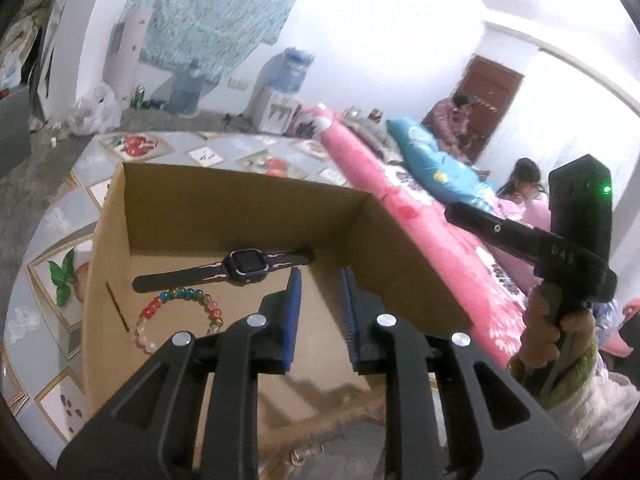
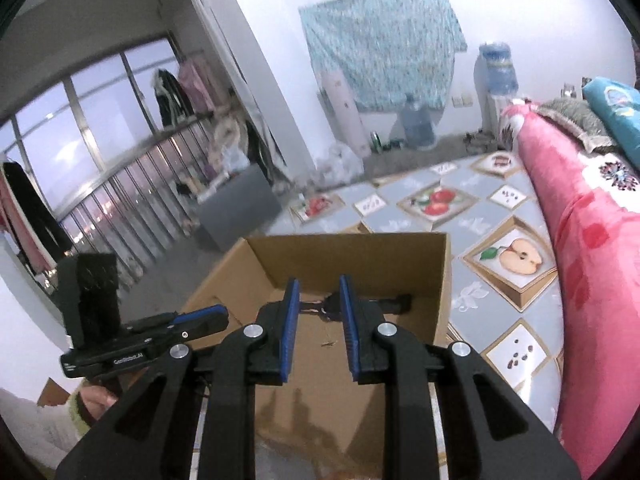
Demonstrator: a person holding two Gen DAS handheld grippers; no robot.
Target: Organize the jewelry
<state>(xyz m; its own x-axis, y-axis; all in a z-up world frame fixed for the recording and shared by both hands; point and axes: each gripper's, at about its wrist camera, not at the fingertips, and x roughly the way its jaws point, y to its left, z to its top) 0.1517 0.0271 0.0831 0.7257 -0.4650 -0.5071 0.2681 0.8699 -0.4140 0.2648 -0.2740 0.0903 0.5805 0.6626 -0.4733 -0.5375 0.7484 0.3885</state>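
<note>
An open cardboard box [image 1: 240, 172] holds a dark smartwatch [image 1: 244, 266] lying flat near its far wall. A bracelet of coloured beads [image 1: 180, 312] lies just in front of the watch. My left gripper [image 1: 320, 276] hovers over the box floor to the right of both, open, with nothing between its blue pads. In the right wrist view my right gripper [image 2: 319, 284] is open and empty above the same box [image 2: 344, 240], with the watch strap [image 2: 396, 302] showing beyond its fingers. A hand holds the other gripper at the right [image 1: 520, 236].
The box stands on a surface with a fruit-patterned covering [image 2: 516, 260]. A bed with a pink blanket [image 1: 404, 208] runs along its right side. A thin pin-like piece [image 1: 118, 306] lies at the box's left side. Two people [image 1: 524, 184] are in the background.
</note>
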